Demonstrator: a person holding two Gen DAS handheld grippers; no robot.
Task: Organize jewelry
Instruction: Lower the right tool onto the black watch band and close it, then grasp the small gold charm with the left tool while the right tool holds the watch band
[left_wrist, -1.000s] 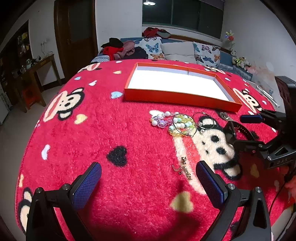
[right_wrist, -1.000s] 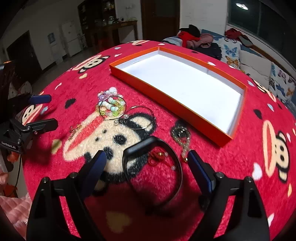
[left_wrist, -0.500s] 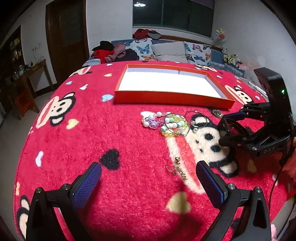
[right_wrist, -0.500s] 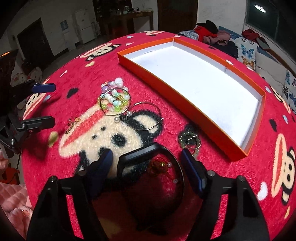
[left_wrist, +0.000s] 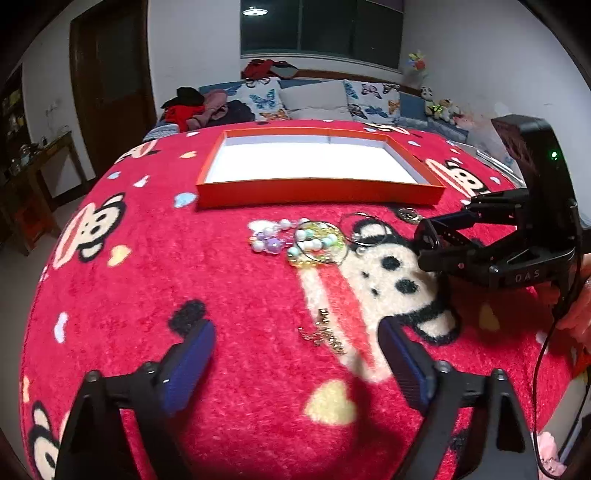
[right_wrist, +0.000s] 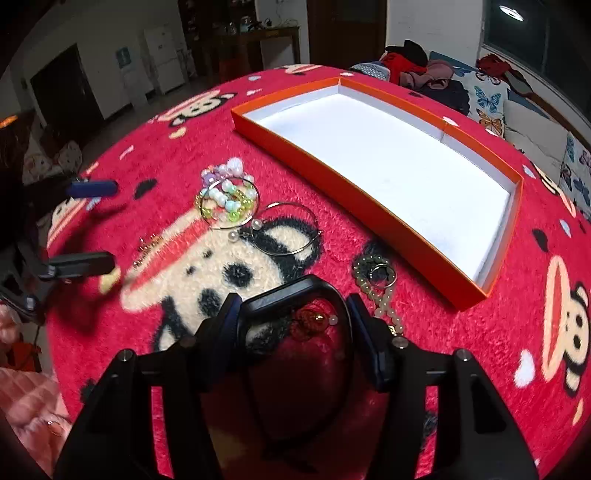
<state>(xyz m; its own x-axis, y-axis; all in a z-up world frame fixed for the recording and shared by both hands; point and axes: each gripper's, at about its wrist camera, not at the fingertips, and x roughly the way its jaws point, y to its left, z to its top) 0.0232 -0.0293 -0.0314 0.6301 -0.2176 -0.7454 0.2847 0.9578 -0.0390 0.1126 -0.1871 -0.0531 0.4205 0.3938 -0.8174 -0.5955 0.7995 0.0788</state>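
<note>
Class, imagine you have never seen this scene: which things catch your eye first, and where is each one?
First the orange tray with its bare white floor, lying at the far side of the red monkey-print blanket. Next the pastel bead bracelets, heaped nearer, left of the tray. Closest, the right gripper has its fingers closed against the sides of a black bangle.

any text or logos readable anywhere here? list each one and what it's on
"DAS": pale letters on the black body of the right gripper, seen from the left wrist view; the first letter is unclear.
Blue sign on the white door in the back room: too small to read.
Red monkey-print blanket and orange tray: no lettering visible.
</note>
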